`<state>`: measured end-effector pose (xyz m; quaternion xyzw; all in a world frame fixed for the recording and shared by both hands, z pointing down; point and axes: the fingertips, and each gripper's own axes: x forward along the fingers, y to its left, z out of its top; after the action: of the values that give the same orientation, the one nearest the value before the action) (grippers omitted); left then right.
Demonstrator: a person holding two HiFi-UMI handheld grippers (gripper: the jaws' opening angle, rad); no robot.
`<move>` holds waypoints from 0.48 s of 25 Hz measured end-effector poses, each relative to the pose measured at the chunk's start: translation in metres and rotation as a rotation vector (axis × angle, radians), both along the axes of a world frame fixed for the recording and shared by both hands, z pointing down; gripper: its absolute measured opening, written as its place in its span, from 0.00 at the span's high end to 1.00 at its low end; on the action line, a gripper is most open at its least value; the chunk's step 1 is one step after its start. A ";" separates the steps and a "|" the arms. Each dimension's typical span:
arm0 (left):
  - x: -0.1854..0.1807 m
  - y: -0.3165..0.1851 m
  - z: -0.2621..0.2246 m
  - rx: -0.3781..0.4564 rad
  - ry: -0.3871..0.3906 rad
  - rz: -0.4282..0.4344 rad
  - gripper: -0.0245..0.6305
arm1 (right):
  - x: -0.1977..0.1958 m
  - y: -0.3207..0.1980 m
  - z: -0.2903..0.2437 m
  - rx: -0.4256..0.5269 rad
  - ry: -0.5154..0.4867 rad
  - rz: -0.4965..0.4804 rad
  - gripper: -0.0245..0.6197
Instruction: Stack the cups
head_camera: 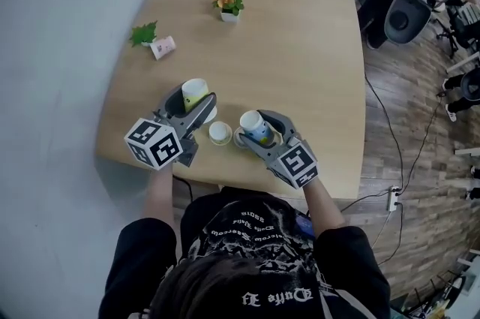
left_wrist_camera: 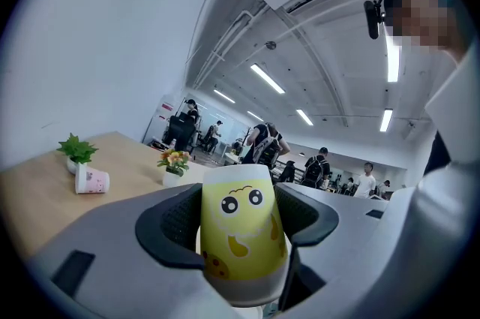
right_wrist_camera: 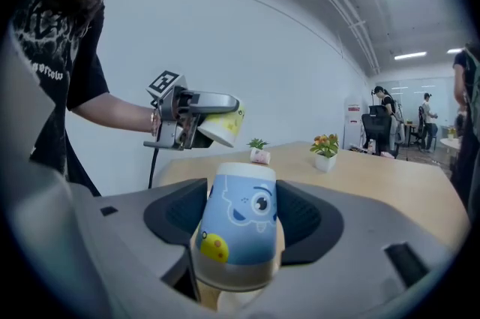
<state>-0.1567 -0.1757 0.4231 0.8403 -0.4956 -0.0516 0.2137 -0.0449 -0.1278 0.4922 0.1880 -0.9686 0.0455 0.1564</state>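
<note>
The yellow cup bears a cartoon face, the blue cup a yellow spot.

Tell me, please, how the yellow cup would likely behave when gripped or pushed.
The yellow cup looks like thin paper, so probably light and easily crushed. Its smooth tapered wall might slip from a loose hold.

Cartoon-faced yellow cup and blue cup are raised, tilted; a white cup stands upright between them.

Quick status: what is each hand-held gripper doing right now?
Left hand-held gripper: closed on the yellow paper cup.
Right hand-held gripper: closed on the blue paper cup.
</note>
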 end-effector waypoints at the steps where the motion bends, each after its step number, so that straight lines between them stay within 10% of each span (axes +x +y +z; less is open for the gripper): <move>1: -0.001 0.001 0.001 -0.002 0.000 -0.003 0.51 | 0.000 0.001 0.002 0.005 0.004 -0.001 0.50; 12: 0.000 0.002 0.008 -0.017 -0.047 0.004 0.51 | 0.009 0.004 0.007 0.024 0.036 0.023 0.47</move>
<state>-0.1565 -0.1738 0.4313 0.8405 -0.4990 -0.0273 0.2094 -0.0358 -0.1233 0.4991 0.2020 -0.9639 0.0323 0.1707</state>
